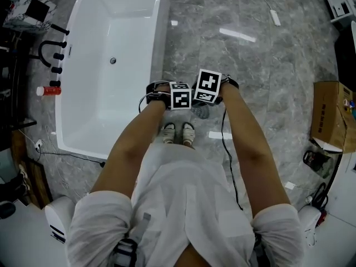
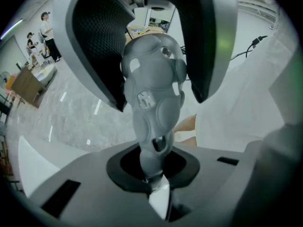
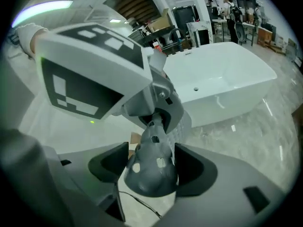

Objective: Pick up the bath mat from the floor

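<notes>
The bath mat [image 2: 152, 103] is a grey rubbery sheet with round bumps, bunched into a narrow roll. It is off the floor at about knee height in front of the person. My left gripper [image 2: 154, 174] is shut on the roll's lower end. My right gripper [image 3: 151, 167] stands open, its pads either side of the mat [image 3: 152, 174] with small gaps. In the head view both grippers meet over the marble floor, left [image 1: 179, 98] and right [image 1: 207, 89], marker cubes touching. A bit of the mat [image 1: 203, 112] shows below them.
A white bathtub [image 1: 111, 65] stands just left of the grippers, with black tap fittings [image 1: 53, 54] and a red-capped bottle [image 1: 49, 90] beyond it. The person's shoes [image 1: 179, 132] are right below. A cardboard box [image 1: 331, 115] sits at right. Cables trail on the floor.
</notes>
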